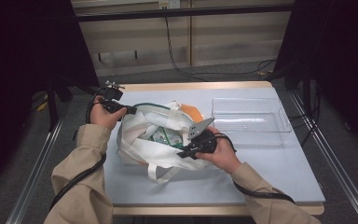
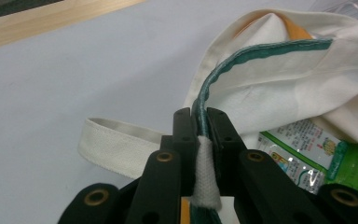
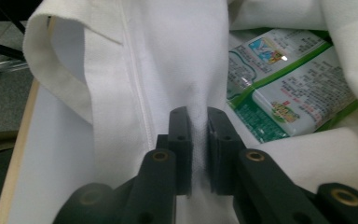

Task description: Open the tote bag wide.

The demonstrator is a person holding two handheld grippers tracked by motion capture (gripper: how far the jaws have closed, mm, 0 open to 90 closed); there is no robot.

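On the pale blue table [image 1: 270, 172] sits a white cloth bag [image 1: 142, 147] beside a clear tray [image 1: 251, 120], my left gripper [image 2: 200, 122] clamped on its green-trimmed rim, my right gripper [image 3: 198, 125] pinching its near side, green packets [image 3: 284, 79] inside.

The white cloth bag [image 1: 154, 140] sprawls over the left and middle of the table [image 1: 270, 177], and both grippers are clamped on its cloth: the left gripper [image 1: 129, 111] on the far-left rim, the right gripper [image 1: 182, 151] on the near side. Between them the mouth gapes, though green packets [image 1: 164, 136] sit inside it. A clear tray [image 1: 249, 120] blocks the far right. Bare tabletop lies open along the near edge and near right. A loose strap [image 1: 161, 175] trails toward the near edge.
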